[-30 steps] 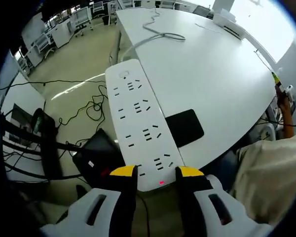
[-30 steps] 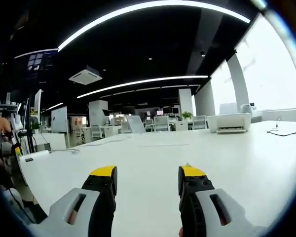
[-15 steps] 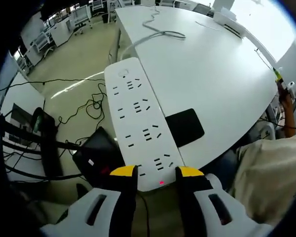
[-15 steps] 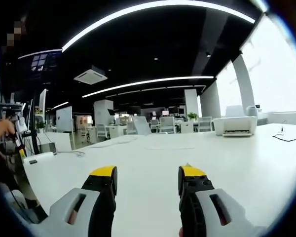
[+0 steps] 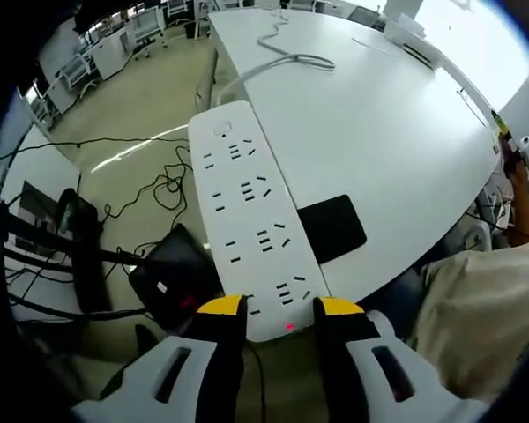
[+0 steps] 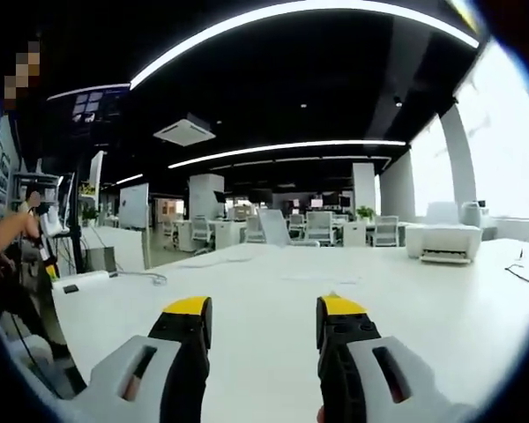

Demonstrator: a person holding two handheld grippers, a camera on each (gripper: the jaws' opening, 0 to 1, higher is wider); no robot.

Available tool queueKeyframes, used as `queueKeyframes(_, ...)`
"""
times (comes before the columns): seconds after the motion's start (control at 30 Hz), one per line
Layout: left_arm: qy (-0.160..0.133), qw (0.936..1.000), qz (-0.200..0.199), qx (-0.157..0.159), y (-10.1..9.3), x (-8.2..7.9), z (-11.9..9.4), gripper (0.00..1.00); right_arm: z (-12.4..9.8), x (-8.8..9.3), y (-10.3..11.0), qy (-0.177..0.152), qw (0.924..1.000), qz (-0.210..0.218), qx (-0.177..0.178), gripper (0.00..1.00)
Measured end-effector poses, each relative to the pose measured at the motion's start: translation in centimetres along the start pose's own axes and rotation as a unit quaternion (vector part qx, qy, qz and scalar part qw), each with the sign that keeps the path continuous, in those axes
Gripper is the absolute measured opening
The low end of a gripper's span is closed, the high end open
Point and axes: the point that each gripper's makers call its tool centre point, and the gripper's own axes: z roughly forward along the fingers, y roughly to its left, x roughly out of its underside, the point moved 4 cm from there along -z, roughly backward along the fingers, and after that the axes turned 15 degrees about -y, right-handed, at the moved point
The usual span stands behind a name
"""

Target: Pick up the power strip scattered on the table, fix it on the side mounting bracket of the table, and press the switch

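A long white power strip (image 5: 251,220) with several sockets runs along the side edge of the white table (image 5: 388,132), and a red light (image 5: 288,327) glows at its near end. My left gripper (image 5: 279,308) is shut on that near end, one yellow-tipped jaw on each side. The strip's white cable (image 5: 286,60) curls over the table top farther away. In the right gripper view, my right gripper (image 6: 263,313) stands open with nothing between its jaws, low over a white table (image 6: 264,273).
A black flat pad (image 5: 332,226) lies on the table next to the strip. Below the edge are a black box (image 5: 172,278) and loose cables (image 5: 159,189) on the floor. A person's beige clothing (image 5: 485,317) is at the right. A white printer (image 6: 445,242) stands far right.
The right gripper view has swung a little, so the printer and the room slid sideways. The left gripper keeps its hold on the strip, barely shifted.
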Motion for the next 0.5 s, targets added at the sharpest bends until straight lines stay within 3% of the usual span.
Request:
queueKeyframes(0.23,0.009,1.0000,0.000,-0.002,0.1,-0.1,0.1,0.35,1.5,-0.9,1.0,0.003,0.9998,0.004,-0.021,0.40)
queueKeyframes(0.5,-0.003,1.0000,0.002,0.003,0.4,-0.1,0.1,0.34,2.8,-1.5,2.2,0.005,0.9990,0.003,-0.043,0.28)
